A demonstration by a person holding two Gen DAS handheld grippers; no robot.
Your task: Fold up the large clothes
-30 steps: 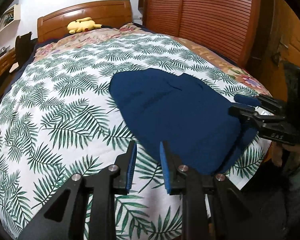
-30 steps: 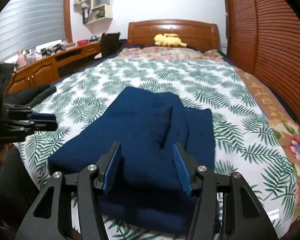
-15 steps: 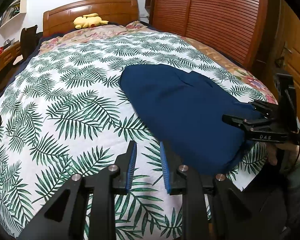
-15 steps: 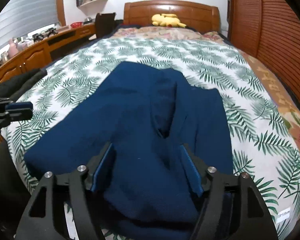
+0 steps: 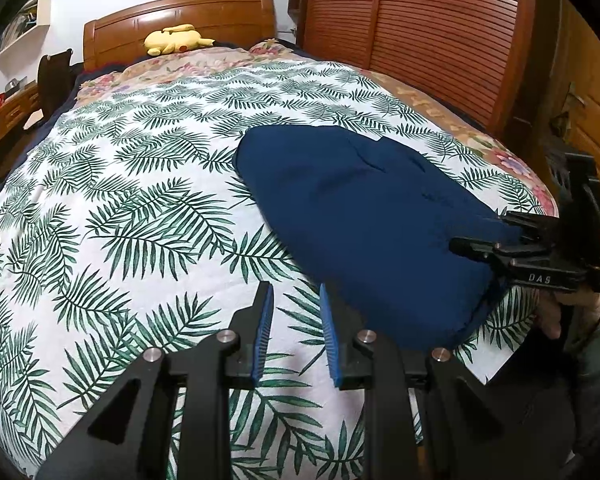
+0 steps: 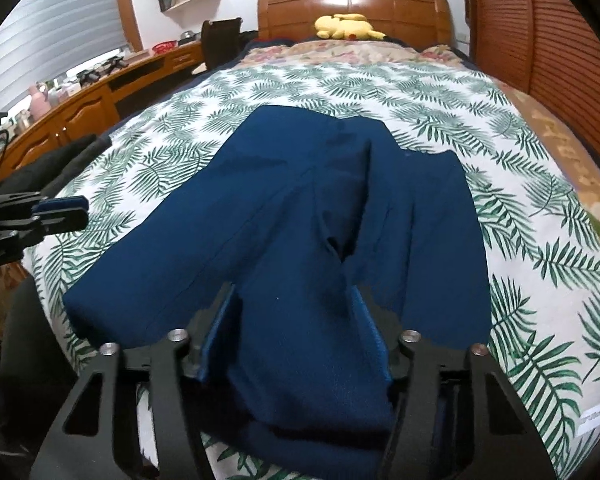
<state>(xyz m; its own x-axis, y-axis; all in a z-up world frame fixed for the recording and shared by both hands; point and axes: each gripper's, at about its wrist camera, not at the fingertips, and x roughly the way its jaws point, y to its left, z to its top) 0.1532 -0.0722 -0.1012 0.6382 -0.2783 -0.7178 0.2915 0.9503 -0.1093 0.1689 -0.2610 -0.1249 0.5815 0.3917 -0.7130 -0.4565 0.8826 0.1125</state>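
Navy blue garment (image 6: 300,216) lay partly folded near the foot of the bed (image 5: 140,200), on the palm-leaf bedspread. Right hand-held gripper (image 6: 296,344) had just been closing, its jaws straddling a bunched ridge of the near hem, probably to lift it for the next fold. Left hand-held gripper (image 5: 296,336) hovered beside the garment, narrowly parted, pinching nothing, likely waiting its turn.

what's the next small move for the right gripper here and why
Probably finish closing the right gripper on the near edge of the navy garment. Its jaws have just been closing with that fabric bunched between them, while the left gripper hangs empty over the leaf-print bedspread.
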